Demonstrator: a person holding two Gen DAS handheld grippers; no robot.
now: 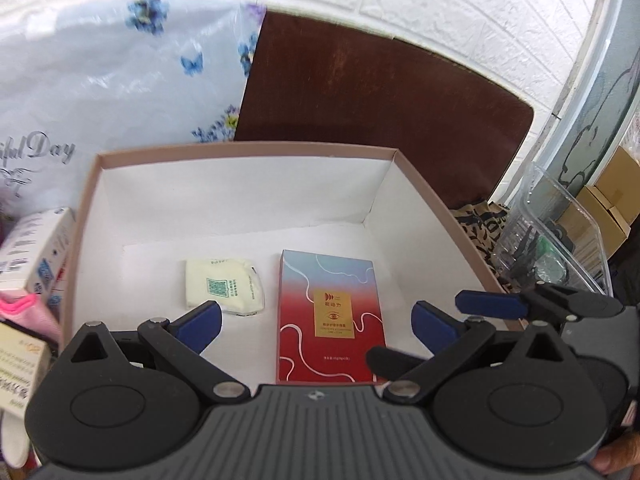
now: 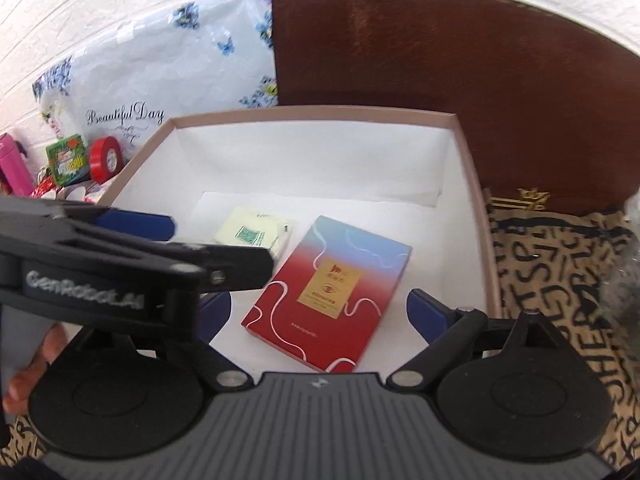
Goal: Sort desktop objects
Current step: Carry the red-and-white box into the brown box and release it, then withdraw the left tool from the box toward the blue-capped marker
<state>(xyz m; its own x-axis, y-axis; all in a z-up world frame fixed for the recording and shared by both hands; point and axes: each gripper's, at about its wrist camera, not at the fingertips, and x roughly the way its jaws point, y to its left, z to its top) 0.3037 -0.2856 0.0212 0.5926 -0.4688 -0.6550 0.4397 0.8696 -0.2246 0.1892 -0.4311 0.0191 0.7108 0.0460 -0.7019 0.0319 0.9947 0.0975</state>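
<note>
A pink-rimmed cardboard box [image 1: 240, 148] with a white inside holds a red and blue carton [image 1: 330, 316] and a cream tissue pack [image 1: 222, 288]. My left gripper [image 1: 316, 324] is open and empty, its jaws wide apart just above the carton's near end. My right gripper [image 2: 320, 312] is open and empty over the same carton [image 2: 328, 296]. The tissue pack [image 2: 250, 232] lies to the carton's left. The box rim [image 2: 316, 114] shows in the right wrist view. The left gripper's arm [image 2: 120, 264] crosses the right wrist view at left. The right gripper's fingers [image 1: 488, 302] show in the left wrist view.
A floral plastic bag [image 1: 120, 80] and a brown board [image 1: 380, 112] stand behind the box. Small boxes [image 1: 36, 252] lie left of it. A red tape roll [image 2: 106, 158], a green packet [image 2: 68, 160] and a pink bottle [image 2: 12, 168] sit far left. A lettered cloth [image 2: 560, 260] lies right, with a clear container [image 1: 560, 232].
</note>
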